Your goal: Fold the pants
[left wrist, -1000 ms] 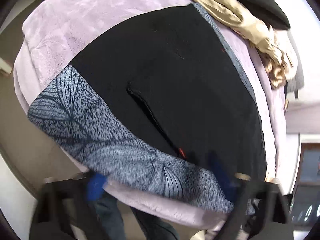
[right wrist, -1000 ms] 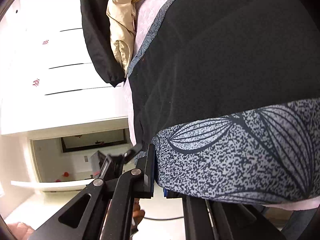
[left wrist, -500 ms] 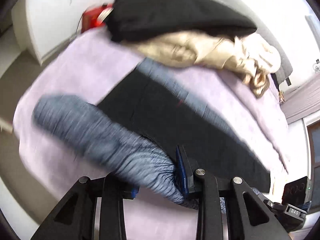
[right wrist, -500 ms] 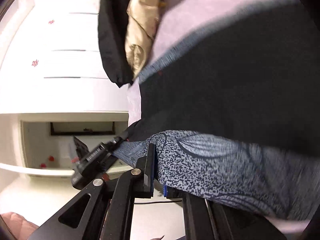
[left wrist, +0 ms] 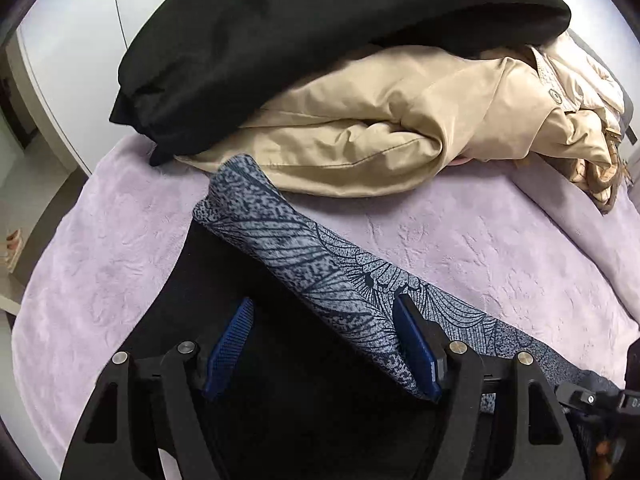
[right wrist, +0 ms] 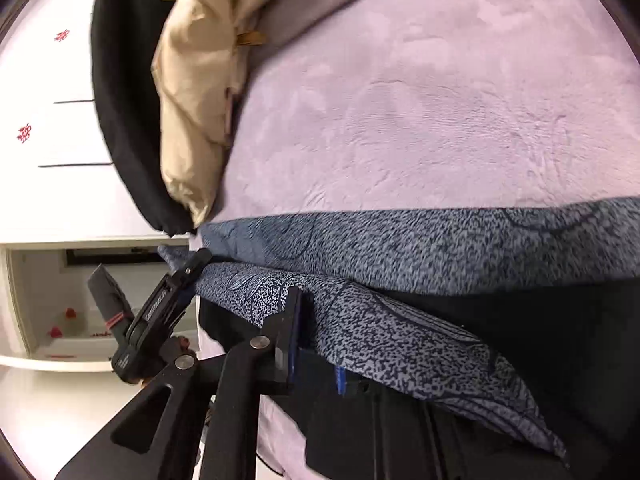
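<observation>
Black pants (left wrist: 256,280) with a blue-grey leaf-patterned hem band (left wrist: 280,236) lie folded over on a lilac blanket (left wrist: 480,240). My left gripper (left wrist: 322,348) hovers over the folded edge with its jaws opening. The band lies beside the right pad (left wrist: 416,352), and nothing is pinched. In the right wrist view the patterned band (right wrist: 400,240) runs across in two layers above the black cloth (right wrist: 560,340). My right gripper (right wrist: 316,356) has its jaws opening a little, with the upper patterned layer draped loosely over its fingers. The left gripper's body (right wrist: 160,312) shows beside it.
A beige coat (left wrist: 360,132) and a black garment (left wrist: 300,40) are piled just beyond the fold, also the coat (right wrist: 192,100) at upper left. White wardrobe doors (right wrist: 48,80) and an open shelf niche (right wrist: 60,320) stand past the bed's edge.
Both grippers carried the patterned hem across the black pants toward the clothes pile, folding the pants over. Their jaws, shut on the hem half a second ago, have parted.
</observation>
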Action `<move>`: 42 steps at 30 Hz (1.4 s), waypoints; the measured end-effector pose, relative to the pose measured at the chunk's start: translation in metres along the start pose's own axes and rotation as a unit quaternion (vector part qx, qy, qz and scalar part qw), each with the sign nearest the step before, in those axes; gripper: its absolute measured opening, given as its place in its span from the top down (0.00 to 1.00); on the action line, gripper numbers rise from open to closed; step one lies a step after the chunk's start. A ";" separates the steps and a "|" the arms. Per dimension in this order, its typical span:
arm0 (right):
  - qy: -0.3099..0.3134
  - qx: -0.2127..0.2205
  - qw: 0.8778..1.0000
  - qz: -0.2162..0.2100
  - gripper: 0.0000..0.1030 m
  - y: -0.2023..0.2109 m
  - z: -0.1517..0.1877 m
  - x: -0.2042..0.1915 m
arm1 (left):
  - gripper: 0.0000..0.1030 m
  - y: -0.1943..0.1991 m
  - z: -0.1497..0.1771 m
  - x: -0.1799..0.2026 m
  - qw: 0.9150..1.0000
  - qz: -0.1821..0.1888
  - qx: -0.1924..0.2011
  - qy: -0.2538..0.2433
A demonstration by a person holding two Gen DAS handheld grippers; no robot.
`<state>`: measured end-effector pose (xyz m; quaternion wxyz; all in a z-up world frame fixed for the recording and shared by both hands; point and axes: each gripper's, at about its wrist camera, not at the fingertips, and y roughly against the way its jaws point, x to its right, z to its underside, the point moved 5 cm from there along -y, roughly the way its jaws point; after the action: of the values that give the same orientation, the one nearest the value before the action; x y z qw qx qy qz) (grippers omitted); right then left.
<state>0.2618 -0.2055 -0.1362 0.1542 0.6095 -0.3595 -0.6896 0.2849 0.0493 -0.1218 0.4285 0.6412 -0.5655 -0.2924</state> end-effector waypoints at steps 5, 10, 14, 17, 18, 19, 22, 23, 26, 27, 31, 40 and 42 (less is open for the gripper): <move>0.020 0.024 0.999 -0.033 0.20 0.036 0.010 -0.030 | 0.29 0.054 -0.013 -0.007 0.998 -0.020 0.058 -0.023; 0.077 0.026 0.997 0.002 0.37 0.054 0.046 -0.050 | 0.14 0.049 0.015 0.020 0.995 -0.025 0.031 -0.095; 0.082 0.025 0.989 0.117 0.41 0.039 0.046 -0.009 | 0.14 -0.006 0.050 0.042 0.990 -0.057 -0.046 -0.119; 0.021 0.061 0.995 0.082 0.46 0.056 0.044 0.012 | 0.14 0.006 0.059 0.053 0.989 -0.053 -0.044 -0.131; 0.016 0.070 0.995 0.075 0.46 0.066 0.048 0.012 | 0.14 0.011 0.062 0.057 0.988 -0.051 -0.052 -0.139; 0.020 0.073 0.994 0.079 0.45 0.072 0.051 0.011 | 0.14 0.018 0.065 0.061 0.986 -0.053 -0.058 -0.147; 0.038 0.080 0.992 0.094 0.39 0.099 0.068 0.009 | 0.14 0.039 0.075 0.076 0.982 -0.056 -0.063 -0.170; 0.040 0.086 0.991 0.096 0.34 0.110 0.077 0.008 | 0.14 0.044 0.078 0.082 0.981 -0.052 -0.066 -0.173; 0.029 0.100 0.990 0.098 0.32 0.141 0.104 0.011 | 0.14 0.060 0.092 0.101 0.979 -0.037 -0.080 -0.182; 0.022 0.105 0.989 0.101 0.32 0.152 0.115 0.017 | 0.14 0.065 0.097 0.109 0.978 -0.035 -0.083 -0.188; -0.004 0.119 0.986 0.114 0.32 0.181 0.146 0.035 | 0.14 0.082 0.117 0.132 0.974 -0.020 -0.092 -0.205; -0.061 0.147 0.980 0.124 0.32 0.234 0.197 0.082 | 0.14 0.100 0.150 0.193 0.959 0.000 -0.099 -0.267; -0.071 0.154 0.977 0.126 0.32 0.247 0.207 0.092 | 0.14 0.102 0.157 0.205 0.956 0.002 -0.100 -0.277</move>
<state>-0.0098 -0.3728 -0.0347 0.1179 0.5252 -0.5456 -0.6424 0.1408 -0.1841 -0.0821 0.3180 0.4877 -0.6309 -0.5128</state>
